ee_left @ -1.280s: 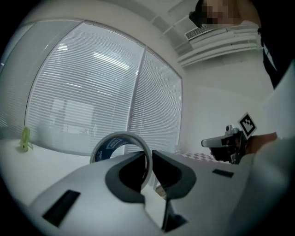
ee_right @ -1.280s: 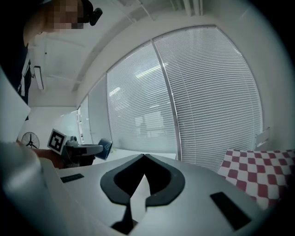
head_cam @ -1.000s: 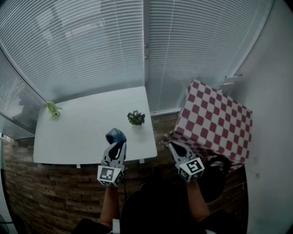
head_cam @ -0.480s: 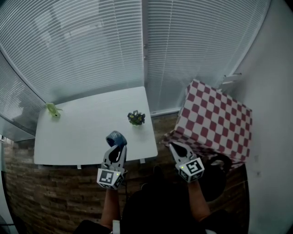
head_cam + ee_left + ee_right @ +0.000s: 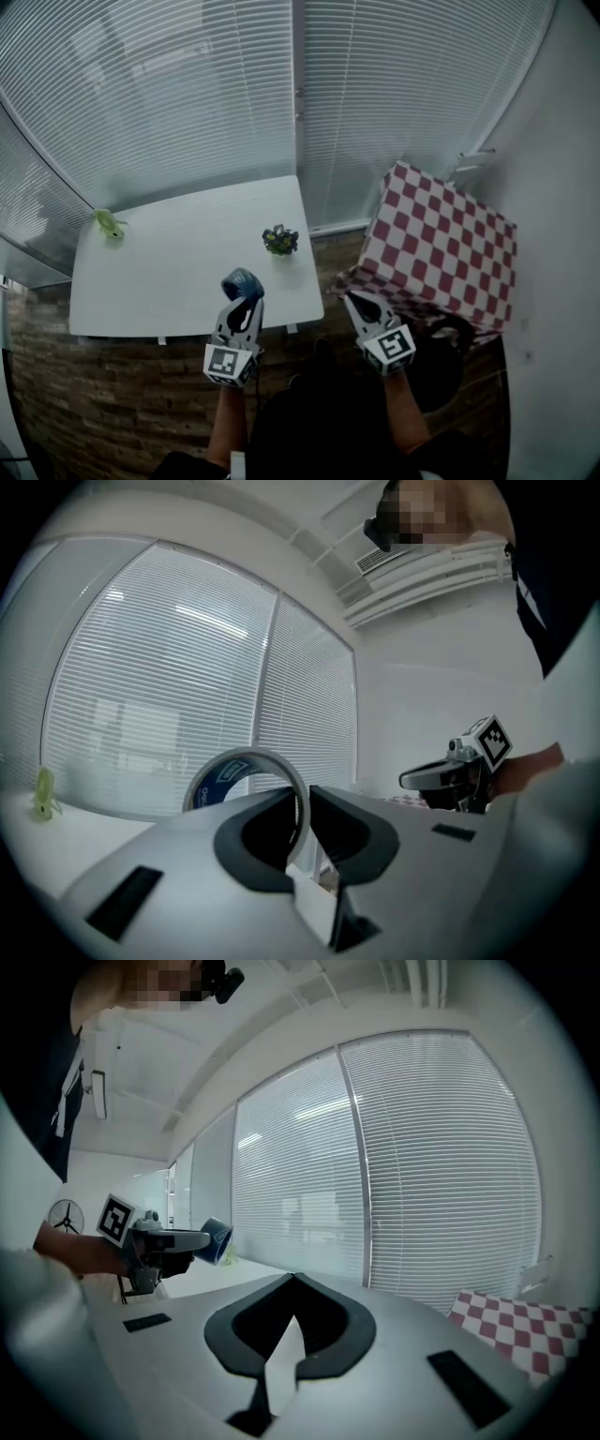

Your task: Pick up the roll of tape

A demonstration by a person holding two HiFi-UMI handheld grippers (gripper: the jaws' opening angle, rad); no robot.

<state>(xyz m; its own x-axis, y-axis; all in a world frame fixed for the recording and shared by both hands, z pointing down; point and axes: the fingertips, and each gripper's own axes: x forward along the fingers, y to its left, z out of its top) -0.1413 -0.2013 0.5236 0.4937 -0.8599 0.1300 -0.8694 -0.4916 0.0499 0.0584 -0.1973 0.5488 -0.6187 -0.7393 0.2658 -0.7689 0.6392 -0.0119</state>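
Note:
The roll of tape [image 5: 242,283], pale with a blue inner face, hangs above the front edge of the white table [image 5: 159,272]. My left gripper [image 5: 246,298] is shut on its rim. In the left gripper view the tape [image 5: 208,785] stands upright as a ring, its wall pinched between the jaws of that gripper [image 5: 302,794]. My right gripper [image 5: 354,302] hovers to the right, off the table, shut with nothing between its jaws [image 5: 293,1279]. It sees the tape [image 5: 216,1239] at the left gripper's [image 5: 192,1239] tip.
A green toy [image 5: 110,223] lies at the table's far left corner and a small potted plant [image 5: 279,241] near its right edge. A box under a red-and-white checked cloth [image 5: 441,248] stands to the right. Window blinds [image 5: 234,94] run behind the table.

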